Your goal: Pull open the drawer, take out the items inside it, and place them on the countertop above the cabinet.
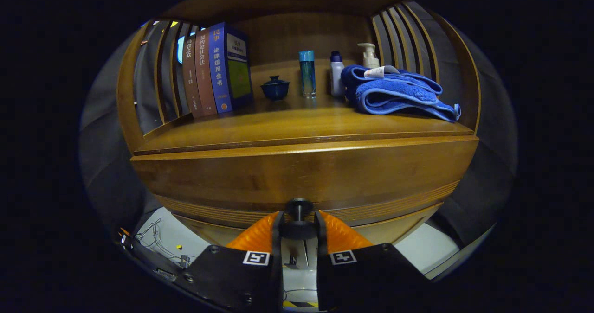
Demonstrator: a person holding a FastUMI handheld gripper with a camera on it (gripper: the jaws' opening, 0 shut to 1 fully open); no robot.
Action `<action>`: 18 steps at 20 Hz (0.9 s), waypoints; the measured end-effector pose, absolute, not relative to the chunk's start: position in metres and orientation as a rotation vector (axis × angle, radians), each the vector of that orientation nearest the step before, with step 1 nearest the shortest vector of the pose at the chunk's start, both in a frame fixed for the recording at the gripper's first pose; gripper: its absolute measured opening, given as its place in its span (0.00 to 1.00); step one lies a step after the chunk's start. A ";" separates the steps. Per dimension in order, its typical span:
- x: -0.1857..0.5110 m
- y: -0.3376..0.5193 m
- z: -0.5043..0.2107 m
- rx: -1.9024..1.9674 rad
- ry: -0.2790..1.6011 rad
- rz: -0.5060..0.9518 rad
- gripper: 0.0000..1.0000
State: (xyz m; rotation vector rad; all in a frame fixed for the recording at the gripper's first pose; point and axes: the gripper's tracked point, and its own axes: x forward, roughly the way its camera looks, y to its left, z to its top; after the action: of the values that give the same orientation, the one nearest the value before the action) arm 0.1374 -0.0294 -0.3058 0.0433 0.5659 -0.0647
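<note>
Gripper view is showing the hand-held gripper point(299, 218) closing both fingers on the dark drawer knob point(298, 207), low on the drawer front point(301, 174) beneath the worktop point(278, 125); pulling straight back, level, should be working best.

Dim, warm light; sharp centre, fisheye bending toward edges.

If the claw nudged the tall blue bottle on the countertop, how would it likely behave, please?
The tall blue bottle is slender and upright, so it would probably tip. It looks glassy, possibly fragile and slippery. The claw is closed around the drawer knob.
</note>
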 end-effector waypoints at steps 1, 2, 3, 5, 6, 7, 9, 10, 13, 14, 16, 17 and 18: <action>0.137 -0.032 -0.305 0.037 0.568 -0.066 0.32; 0.138 -0.033 -0.305 0.033 0.571 -0.065 0.32; 0.136 -0.031 -0.305 0.036 0.573 -0.065 0.32; 0.133 -0.030 -0.305 0.047 0.583 -0.066 0.32; 0.130 -0.030 -0.304 0.047 0.587 -0.067 0.32; 0.129 -0.030 -0.304 0.044 0.592 -0.067 0.32; 0.119 -0.030 -0.303 0.040 0.602 -0.063 0.32; 0.113 -0.029 -0.302 0.039 0.608 -0.061 0.32; 0.089 -0.028 -0.300 0.037 0.630 -0.061 0.32; 0.081 -0.028 -0.299 0.040 0.640 -0.060 0.32; 0.062 -0.025 -0.297 0.046 0.656 -0.057 0.32; 0.051 -0.025 -0.295 0.043 0.663 -0.056 0.32; 0.042 -0.025 -0.294 0.041 0.670 -0.057 0.32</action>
State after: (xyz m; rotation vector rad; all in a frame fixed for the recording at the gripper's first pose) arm 0.0416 -0.0251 -0.2941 0.0414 0.6702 -0.0571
